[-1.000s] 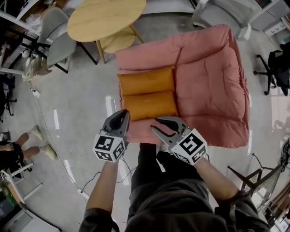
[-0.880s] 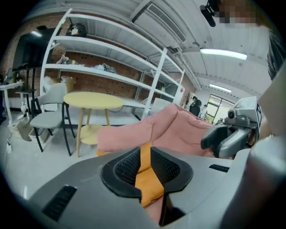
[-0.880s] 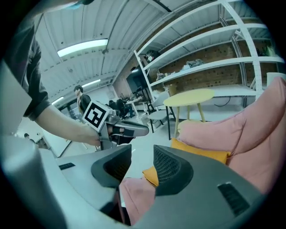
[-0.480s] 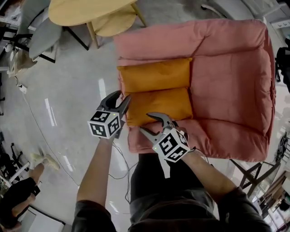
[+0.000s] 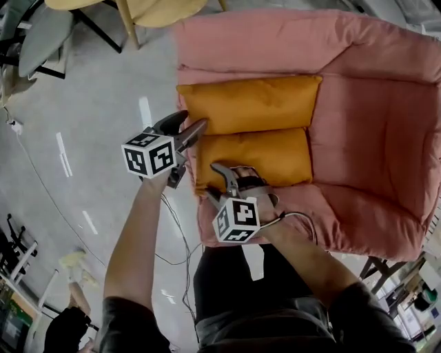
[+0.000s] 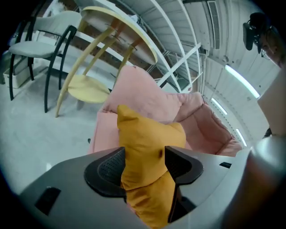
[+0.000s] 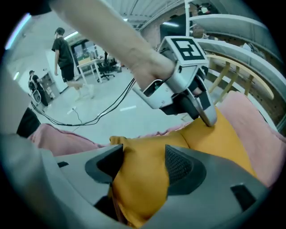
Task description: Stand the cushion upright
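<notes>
Two orange cushions lie flat on the pink armchair [image 5: 372, 124], a far cushion [image 5: 248, 103] and a near cushion [image 5: 262, 157]. My left gripper [image 5: 189, 128] is at the near cushion's left edge, its jaws opening, with a corner of that near cushion [image 6: 147, 138] between them. My right gripper [image 5: 217, 183] is at the cushion's near left corner, jaws also opening, orange fabric [image 7: 143, 179] between them. In the right gripper view the left gripper [image 7: 201, 109] touches the cushion's top. Neither pair of pads visibly squeezes the fabric.
A round wooden table [image 5: 158, 7] and a grey chair [image 5: 41, 34] stand beyond the armchair on the left. A cable [image 5: 172, 227] trails over the grey floor by my legs. People [image 7: 62, 49] stand far off in the room.
Both grippers dropped from in front of my body down to the near cushion's left side. Their jaws went from shut to wide, now straddling the cushion's edge.
</notes>
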`<state>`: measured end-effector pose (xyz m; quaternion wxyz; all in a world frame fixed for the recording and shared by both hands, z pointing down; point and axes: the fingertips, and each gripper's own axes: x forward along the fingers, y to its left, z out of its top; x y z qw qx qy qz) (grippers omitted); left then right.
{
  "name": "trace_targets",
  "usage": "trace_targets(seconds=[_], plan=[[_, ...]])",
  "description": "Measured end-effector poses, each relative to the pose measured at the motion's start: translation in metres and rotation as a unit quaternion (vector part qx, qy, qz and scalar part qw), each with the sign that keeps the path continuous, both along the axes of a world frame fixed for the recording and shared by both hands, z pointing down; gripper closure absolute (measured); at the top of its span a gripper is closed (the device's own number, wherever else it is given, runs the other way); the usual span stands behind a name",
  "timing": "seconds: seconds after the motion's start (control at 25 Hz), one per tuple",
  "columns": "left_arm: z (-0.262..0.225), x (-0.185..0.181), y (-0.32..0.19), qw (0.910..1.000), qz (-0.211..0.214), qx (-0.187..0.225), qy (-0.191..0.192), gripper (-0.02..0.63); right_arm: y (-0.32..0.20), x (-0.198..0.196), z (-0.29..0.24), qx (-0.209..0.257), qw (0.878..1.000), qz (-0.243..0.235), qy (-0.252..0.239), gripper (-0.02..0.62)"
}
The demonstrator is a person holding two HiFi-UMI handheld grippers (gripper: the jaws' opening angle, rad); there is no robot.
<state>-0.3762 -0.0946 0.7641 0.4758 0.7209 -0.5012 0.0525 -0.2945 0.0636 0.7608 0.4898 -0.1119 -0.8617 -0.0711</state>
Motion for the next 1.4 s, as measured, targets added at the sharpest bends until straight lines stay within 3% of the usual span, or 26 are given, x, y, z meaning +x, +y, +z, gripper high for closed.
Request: trace_targets(seconds=[0.2,0.36,0.52,0.76,0.96,1.04,1.2,1.32,1.4], plan=[[0.023,0.004,-0.008,0.9998,-0.004,-0.012,0.017,0.341,-0.003,0.003,0.029,0.066,0.997,-0.034,0.028,0.351],[0.016,0.012,-0.009,0.9994,0.022,-0.012,0.025,0.419,-0.010,0.006,0.020,0.082,0.996,-0.035,0.020,0.497],[-0.010,0.017,-0.007,0.9985,0.028,0.004,0.047,0.480,-0.013,0.010,-0.012,0.085,0.996,-0.025,0.005,0.545],[-0.072,0.020,-0.012,0.9972,0.035,0.018,0.064,0.519,-0.025,0.008,-0.077,0.089,0.994,0.003,-0.061,0.555],[-0.133,0.017,-0.014,0.9964,-0.022,-0.031,0.076,0.532,-0.034,0.026,-0.150,0.093,0.987,0.018,-0.128,0.560],[-0.155,0.018,-0.015,0.9962,-0.027,-0.054,0.062,0.539,-0.040,0.034,-0.173,0.099,0.983,0.031,-0.153,0.566],[-0.196,0.041,-0.034,0.9952,0.011,-0.092,0.033,0.548,-0.061,0.056,-0.203,0.112,0.971,0.073,-0.196,0.574],[-0.211,0.066,-0.056,0.9919,0.007,-0.108,0.066,0.566,-0.081,0.091,-0.208,0.115,0.964,0.128,-0.201,0.575],[-0.218,0.100,-0.073,0.9873,0.006,-0.102,0.121,0.581,-0.095,0.124,-0.208,0.113,0.958,0.175,-0.195,0.575]])
